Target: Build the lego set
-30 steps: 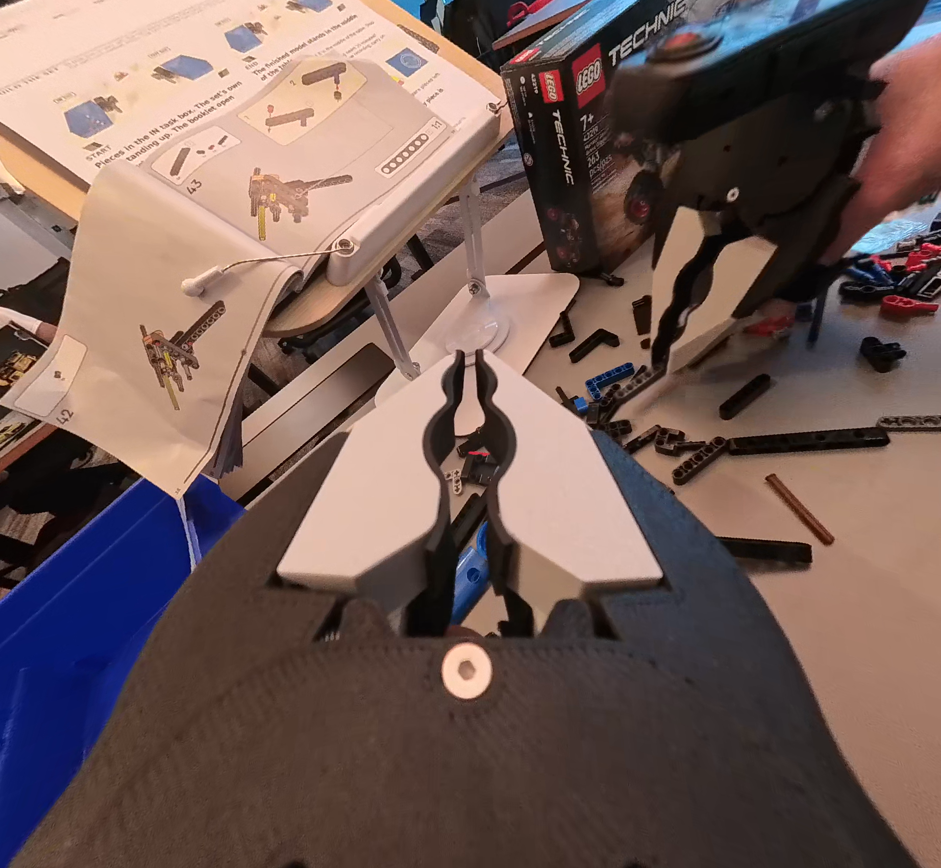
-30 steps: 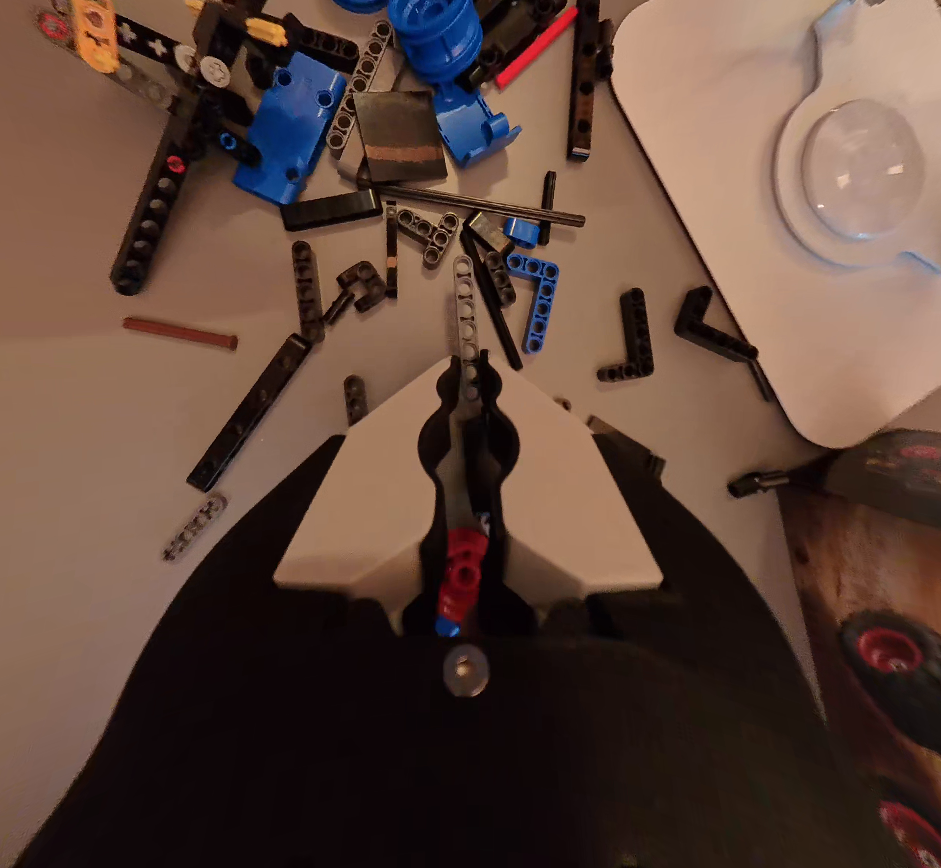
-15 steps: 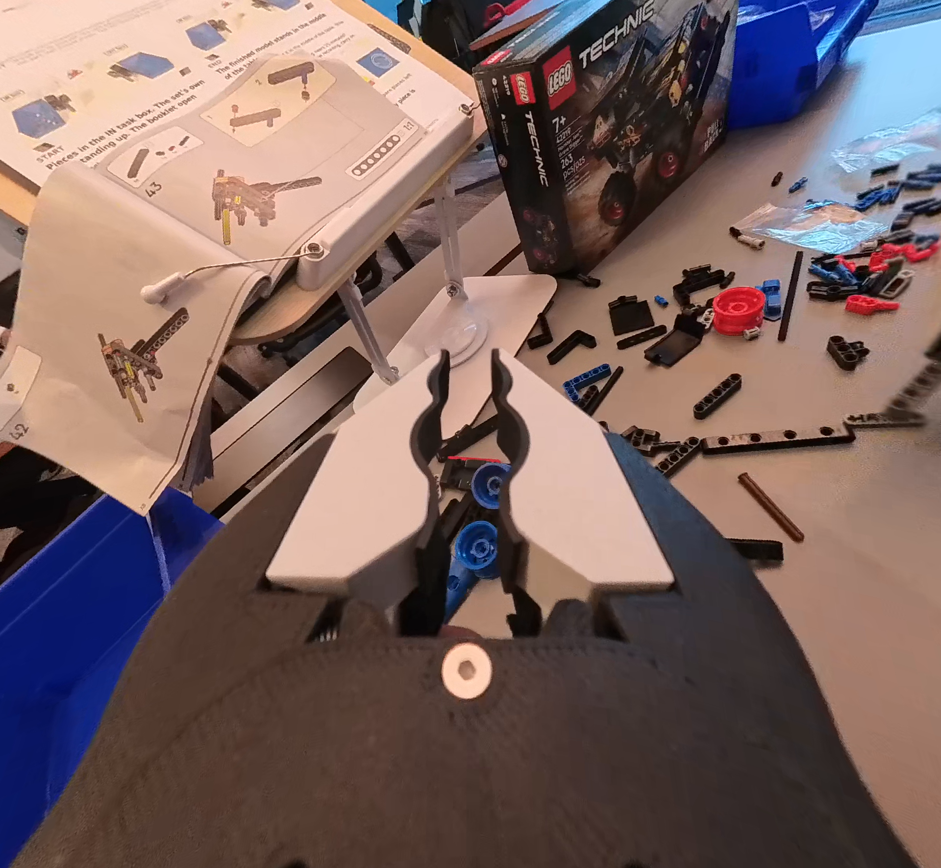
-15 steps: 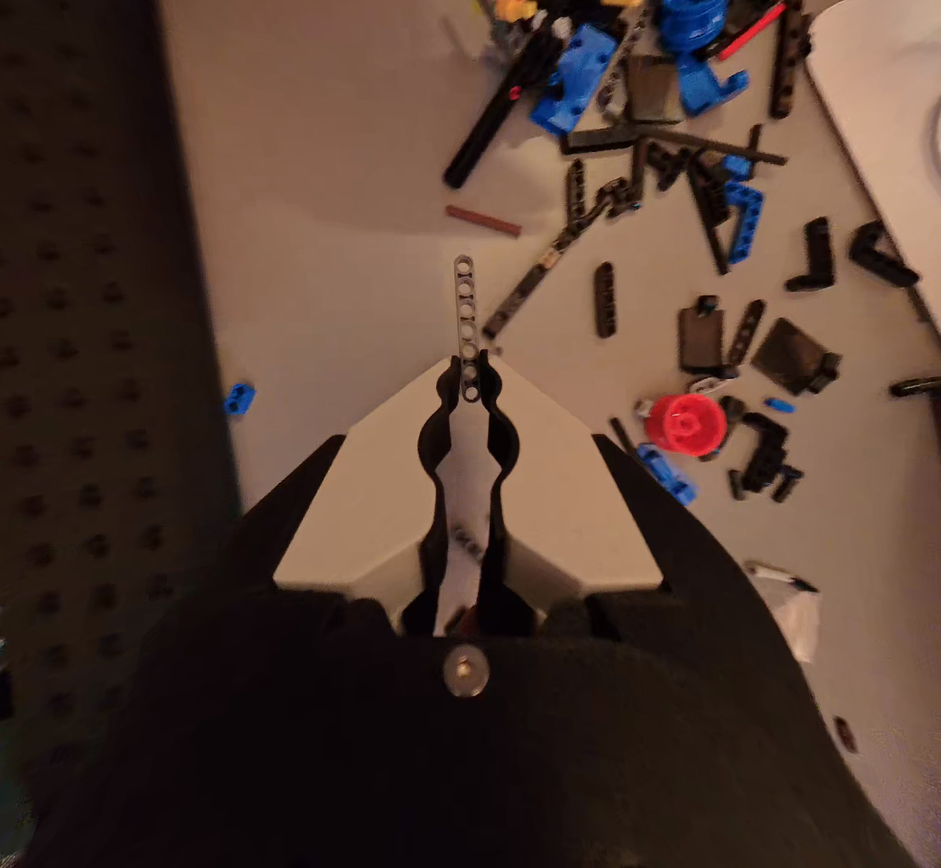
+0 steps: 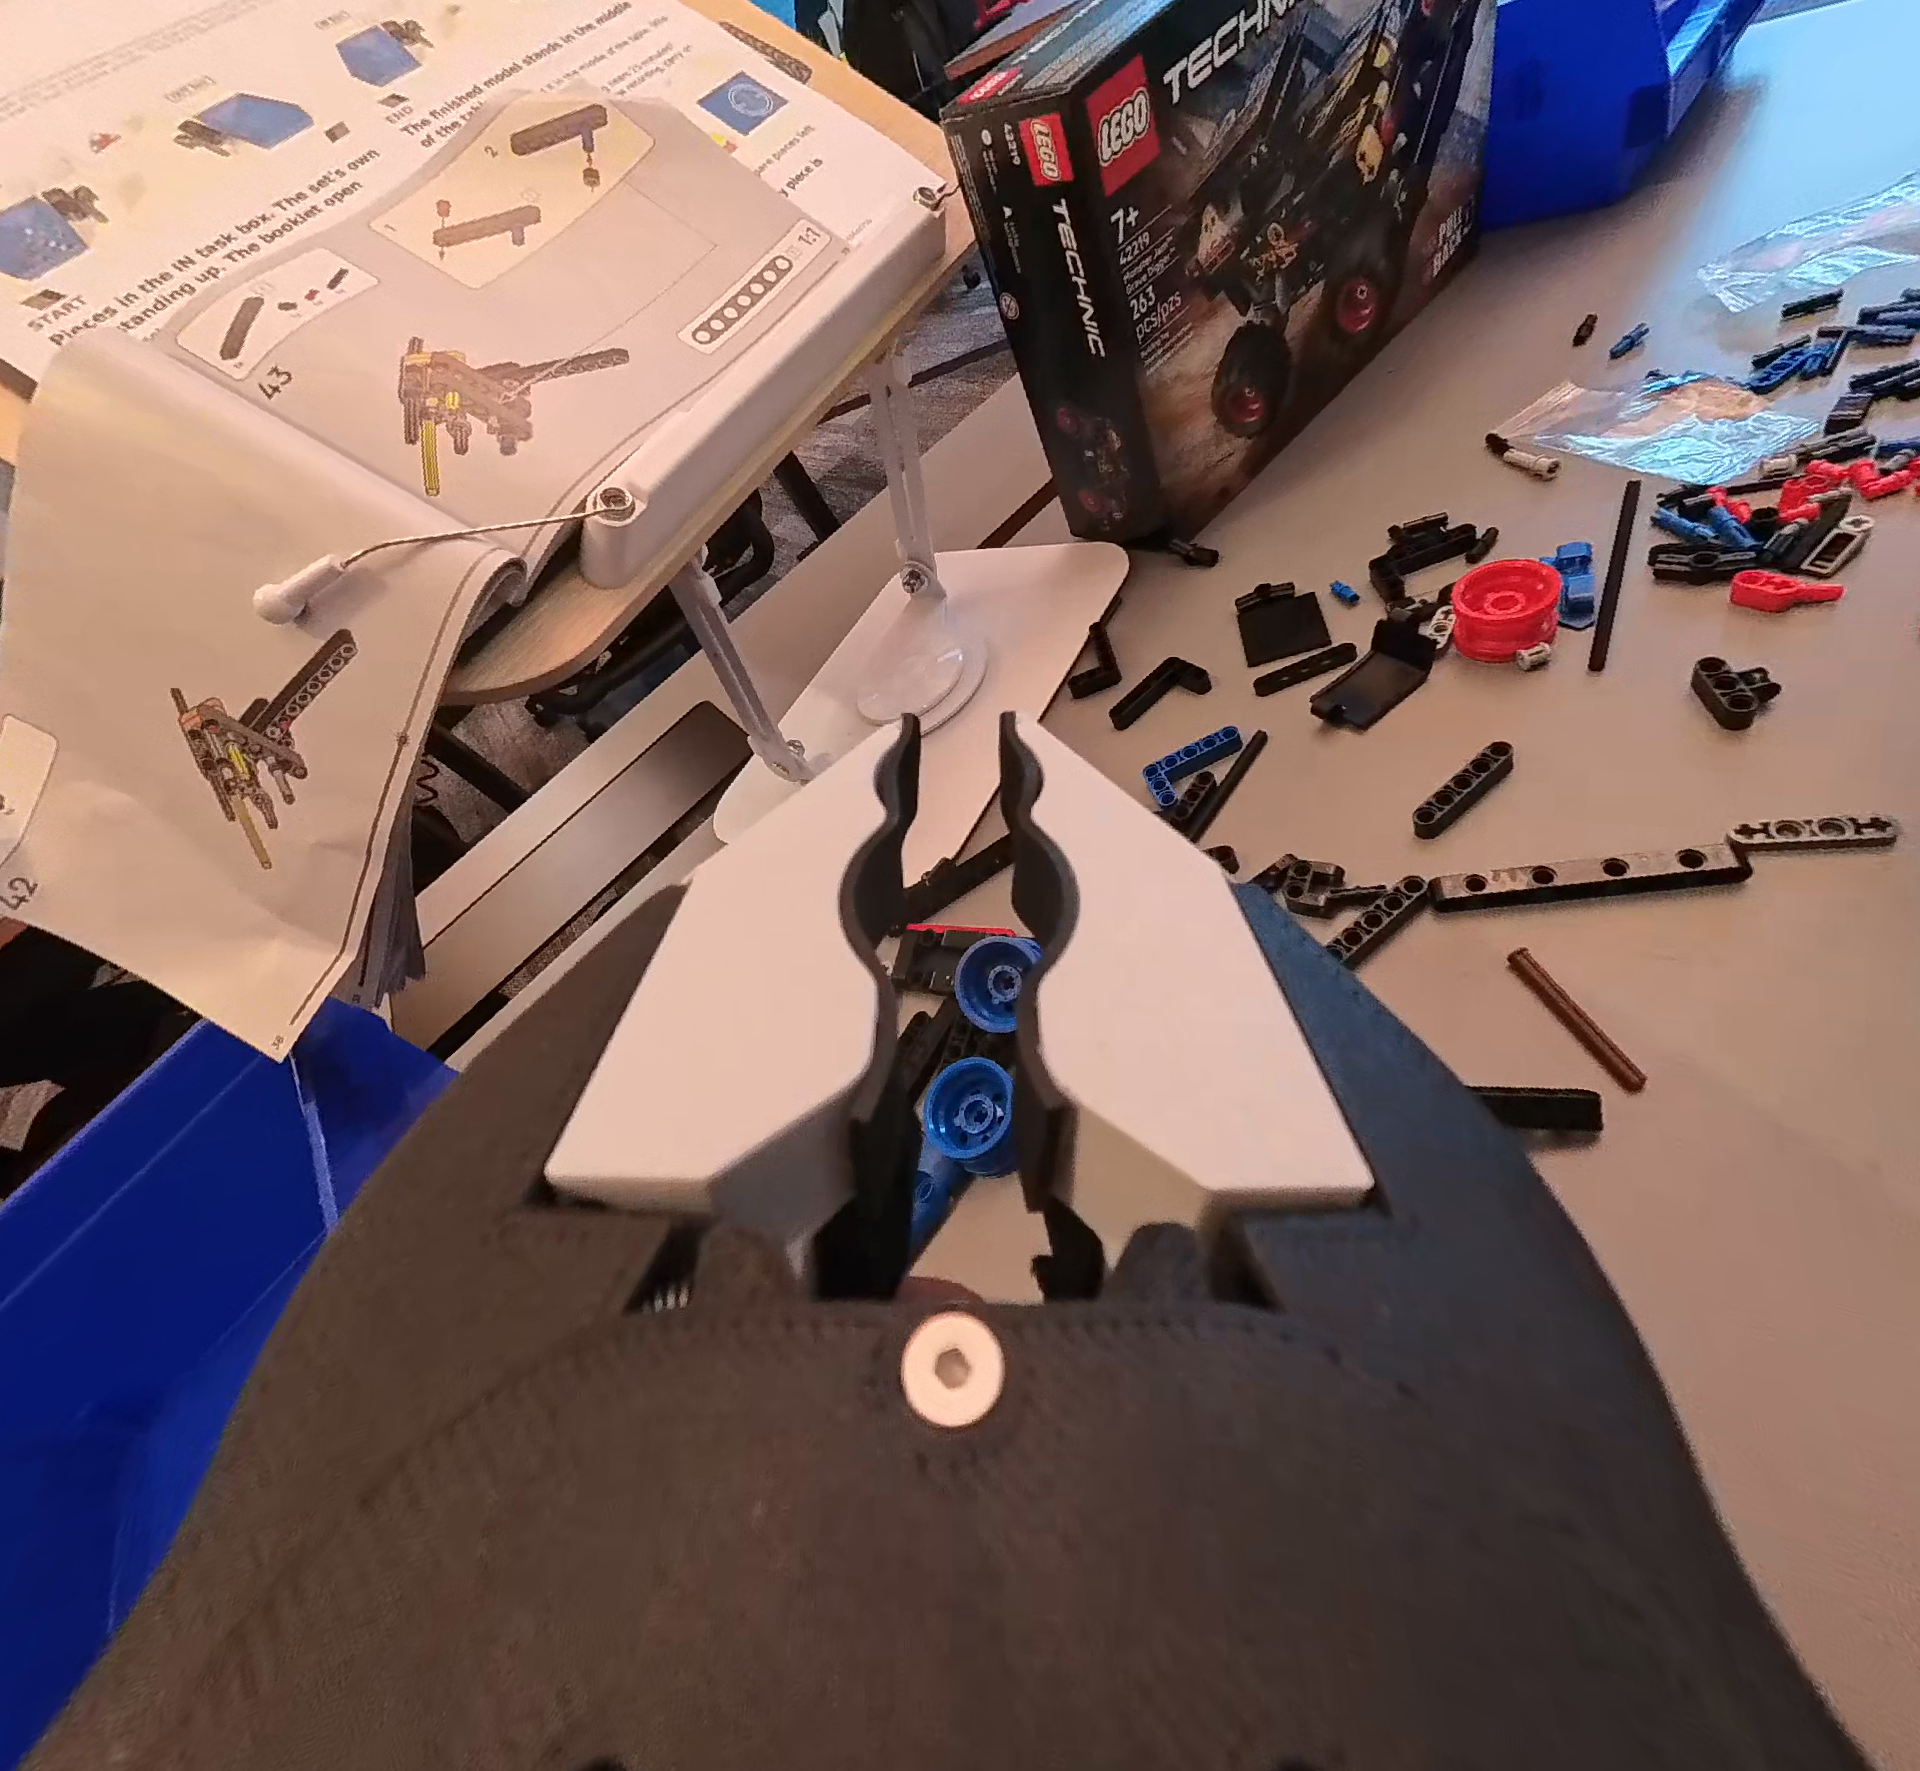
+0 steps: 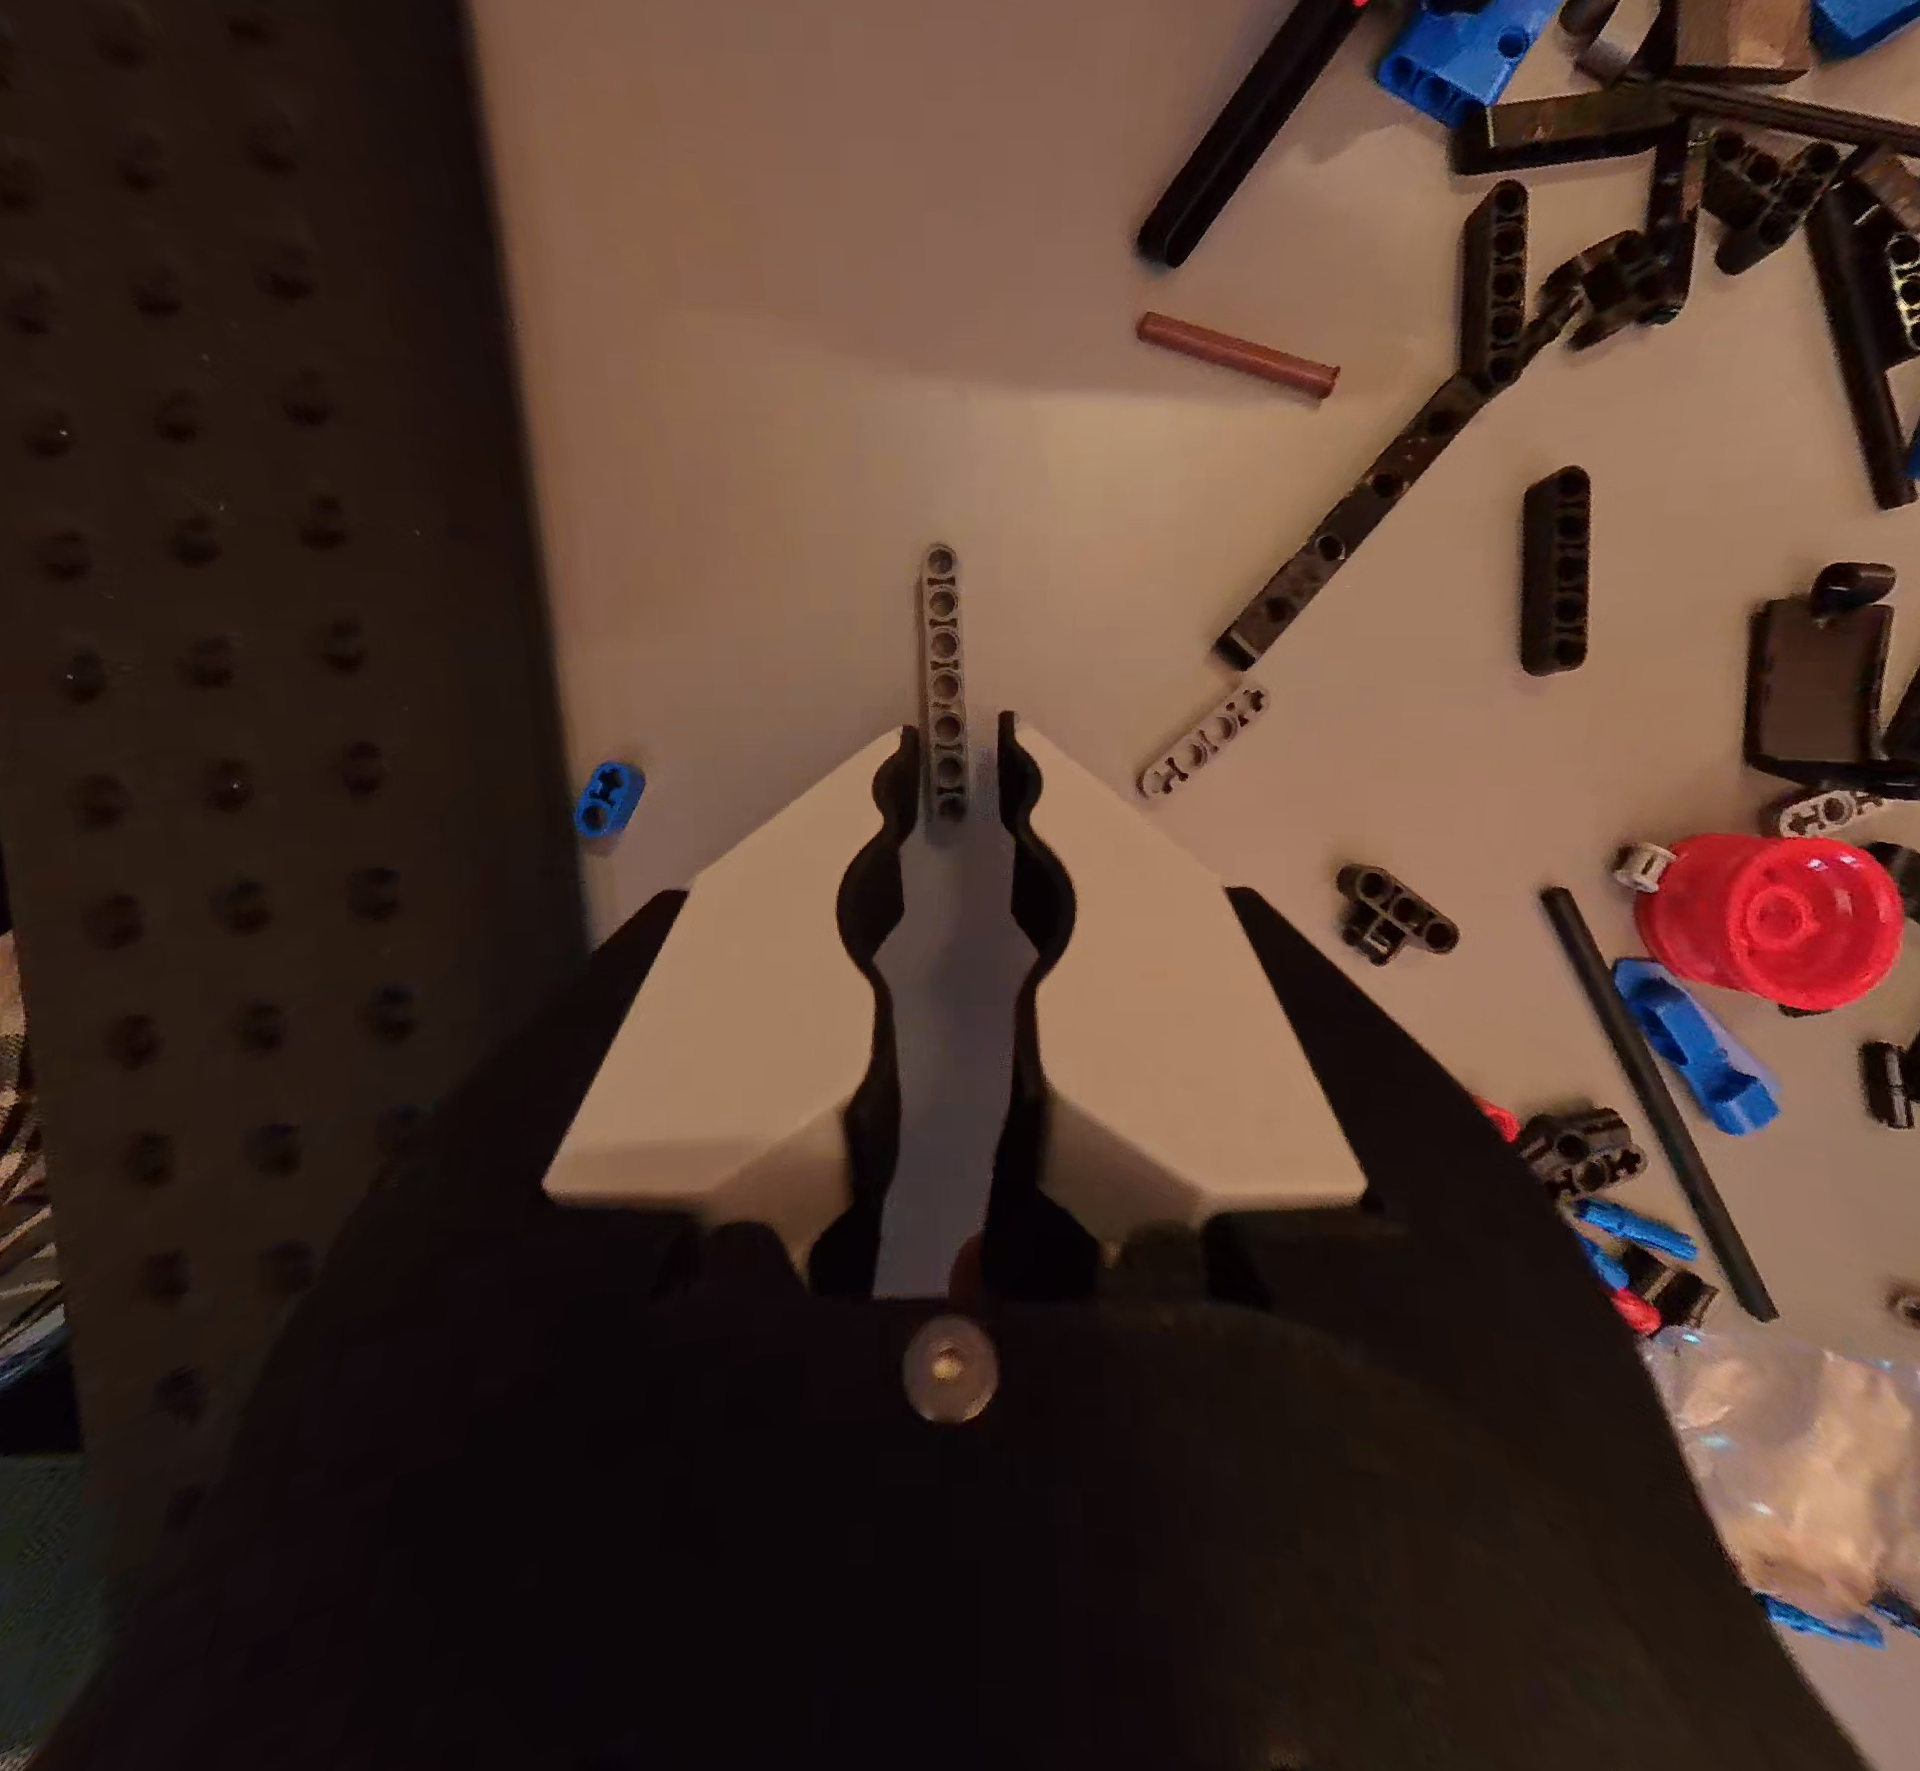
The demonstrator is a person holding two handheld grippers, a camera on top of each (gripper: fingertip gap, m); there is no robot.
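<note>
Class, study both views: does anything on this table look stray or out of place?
Yes. A small blue connector lies alone at the table's edge beside the dark studded board, far from the scattered parts. The instruction booklet's left page droops off its stand.

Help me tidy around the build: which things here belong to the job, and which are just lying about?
Job:
grey beam at right gripper
left gripper, open
instruction booklet
loose pieces, e.g. red wheel

Lying about:
set box
plastic bag
blue bin
</note>
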